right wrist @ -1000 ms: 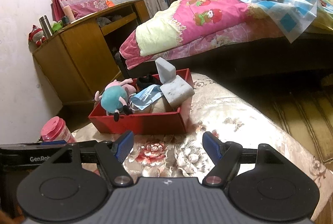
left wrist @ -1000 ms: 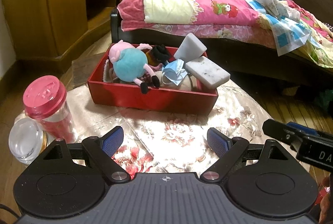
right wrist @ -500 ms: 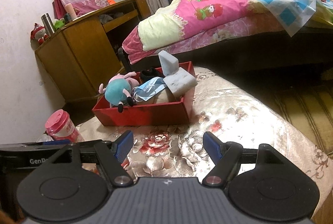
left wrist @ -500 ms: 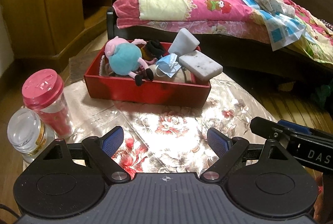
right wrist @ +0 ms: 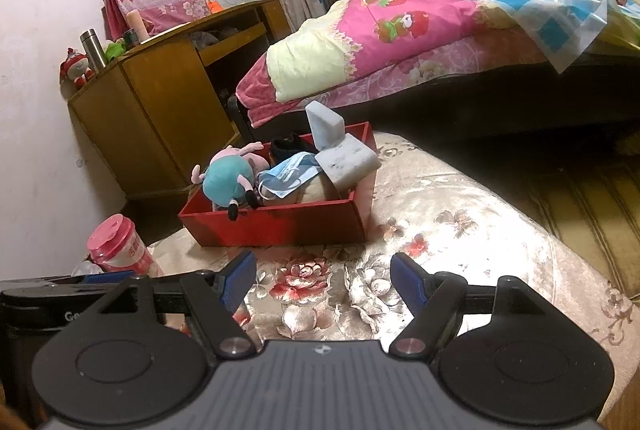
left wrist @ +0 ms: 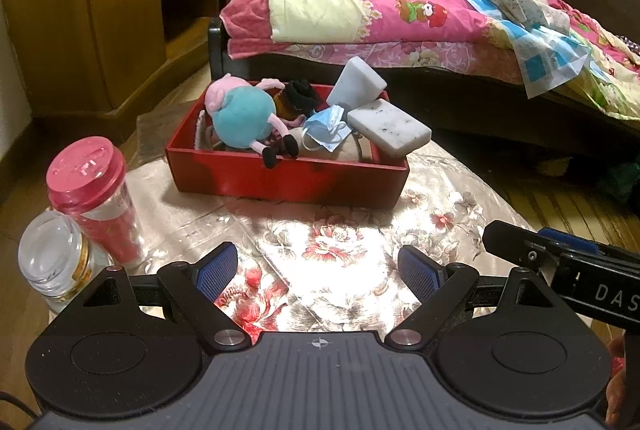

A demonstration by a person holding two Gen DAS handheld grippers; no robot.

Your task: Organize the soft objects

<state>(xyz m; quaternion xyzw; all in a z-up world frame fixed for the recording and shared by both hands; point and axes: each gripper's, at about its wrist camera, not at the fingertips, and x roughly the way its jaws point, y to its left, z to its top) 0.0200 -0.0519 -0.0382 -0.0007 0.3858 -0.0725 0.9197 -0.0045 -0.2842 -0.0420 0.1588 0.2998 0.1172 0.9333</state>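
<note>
Left hand-held gripper (left wrist: 316, 268): jaws spread wide, empty, hovering above the flowered worktop (left wrist: 440, 218).
Right hand-held gripper (right wrist: 323, 280): jaws apart, nothing between them, near the worktop's front edge.
Red box (left wrist: 288, 182): on the worktop beyond both grippers.
Box contents: plush toy (left wrist: 240, 116) at its left, legs over the front wall; blue face mask (left wrist: 326, 128) in the middle; two grey sponges (left wrist: 390, 128) at its right, one leaning upright; a dark item behind, possibly a sock.
Worktop's left edge: pink-lidded cup (left wrist: 90, 190), glass jar (left wrist: 52, 256) just beside it.
Background: bed (left wrist: 400, 14), wooden cabinet (left wrist: 100, 18).
</note>
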